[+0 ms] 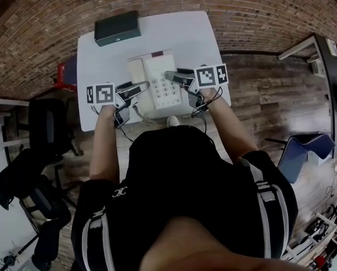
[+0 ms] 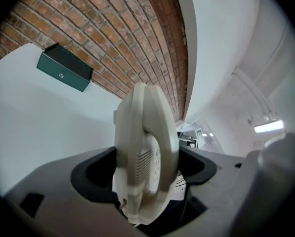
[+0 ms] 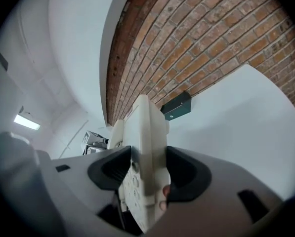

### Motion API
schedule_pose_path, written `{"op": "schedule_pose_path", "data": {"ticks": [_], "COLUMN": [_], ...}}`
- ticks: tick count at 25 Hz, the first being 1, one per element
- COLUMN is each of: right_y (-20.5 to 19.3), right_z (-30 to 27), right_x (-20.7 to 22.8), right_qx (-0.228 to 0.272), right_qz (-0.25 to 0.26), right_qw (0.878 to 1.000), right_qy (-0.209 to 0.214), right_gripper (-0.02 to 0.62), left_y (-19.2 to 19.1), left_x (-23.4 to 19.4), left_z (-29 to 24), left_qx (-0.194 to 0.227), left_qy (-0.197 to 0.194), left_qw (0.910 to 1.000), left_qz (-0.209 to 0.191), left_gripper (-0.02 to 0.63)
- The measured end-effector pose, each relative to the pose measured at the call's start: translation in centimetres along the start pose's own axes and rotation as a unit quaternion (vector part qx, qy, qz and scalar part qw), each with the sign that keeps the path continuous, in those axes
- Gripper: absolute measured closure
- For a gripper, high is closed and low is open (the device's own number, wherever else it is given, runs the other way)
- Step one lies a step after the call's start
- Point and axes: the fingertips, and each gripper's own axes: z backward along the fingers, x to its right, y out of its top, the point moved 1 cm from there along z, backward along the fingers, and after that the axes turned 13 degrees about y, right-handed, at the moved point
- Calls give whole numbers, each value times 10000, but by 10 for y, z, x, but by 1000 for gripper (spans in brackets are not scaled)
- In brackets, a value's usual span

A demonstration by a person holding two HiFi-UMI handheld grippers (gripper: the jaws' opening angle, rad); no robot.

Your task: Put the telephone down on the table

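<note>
Our left gripper (image 2: 146, 171) is closed on the left edge of the off-white plastic desk telephone (image 1: 160, 83), its dark pads pressed against both faces of the casing. Our right gripper (image 3: 148, 171) is clamped the same way on the right edge, beside the keypad. The telephone sits between the two grippers over the near half of the flat white table (image 1: 182, 35). We cannot tell whether its base is touching the surface yet. To set it down well, we judge that both grippers should lower together and level, so the base lands flat rather than on one corner. We should let go only once the weight is on the table, opening both sides together and drawing outward so the casing does not drag. Beyond the telephone, well apart from it near the table's far edge, lies a dark green rectangular box (image 1: 117, 28). It is closed, so we cannot see what it holds.
</note>
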Motion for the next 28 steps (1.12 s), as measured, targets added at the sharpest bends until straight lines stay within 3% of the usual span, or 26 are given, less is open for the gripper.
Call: {"op": "schedule_pose_path", "data": {"ticks": [6, 15, 28], "right_y": [15, 8, -15], "right_z": [-19, -43, -52], "right_x": [59, 132, 169], "right_qx": [-90, -31, -141], "right_qz": [-342, -1038, -1404], "right_qw": [9992, 9933, 9871], "right_qy": [-193, -502, -756], "right_gripper": [387, 385, 385], "left_y": [21, 32, 16], "left_x": [-45, -109, -144], "left_z": [-40, -87, -111], "left_qx": [-316, -872, -1148], "left_qy": [-9, -125, -174], "left_qw": [9984, 9927, 9863], "left_qz": [471, 823, 1170], "left_gripper": [227, 226, 227]}}
